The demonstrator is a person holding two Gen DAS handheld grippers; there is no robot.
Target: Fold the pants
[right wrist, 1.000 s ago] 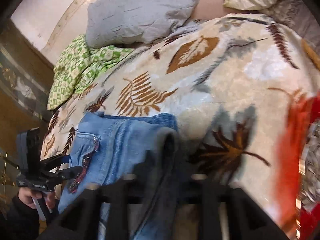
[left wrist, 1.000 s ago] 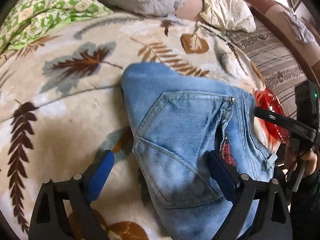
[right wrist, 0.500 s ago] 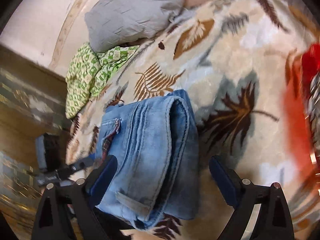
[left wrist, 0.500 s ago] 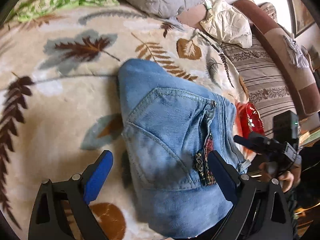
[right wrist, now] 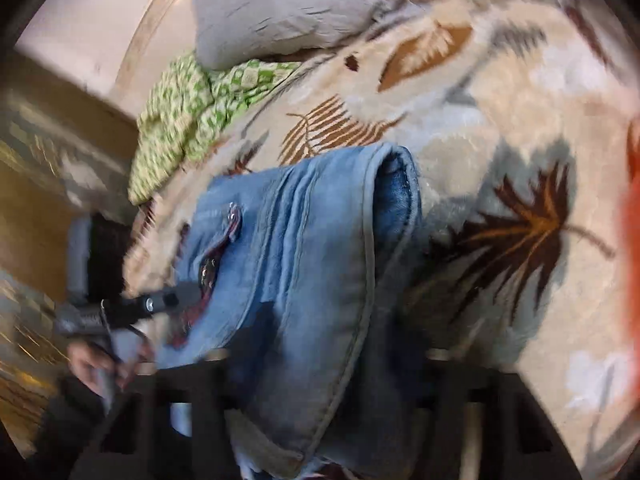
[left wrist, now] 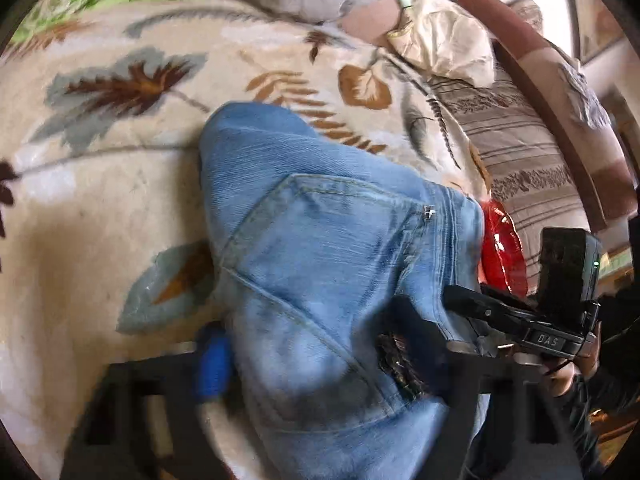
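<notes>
Jeans [left wrist: 328,272] folded on blanket [left wrist: 100,208] | left claw [left wrist: 320,364] gripping them | right claw [right wrist: 320,360] grip unclear

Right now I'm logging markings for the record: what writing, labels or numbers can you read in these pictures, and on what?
"DAS": pale letters on the black body of the right gripper, seen from the left wrist view; it may be part of a longer word.
Jeans: no readable label or tag.
Leaf-print blanket: pattern only, no text.
Right wrist view: too blurred to read anything.

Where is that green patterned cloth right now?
In the right wrist view the green patterned cloth lies bunched at the upper left, on the leaf-print blanket, just below the grey pillow and beyond the folded jeans.
</notes>
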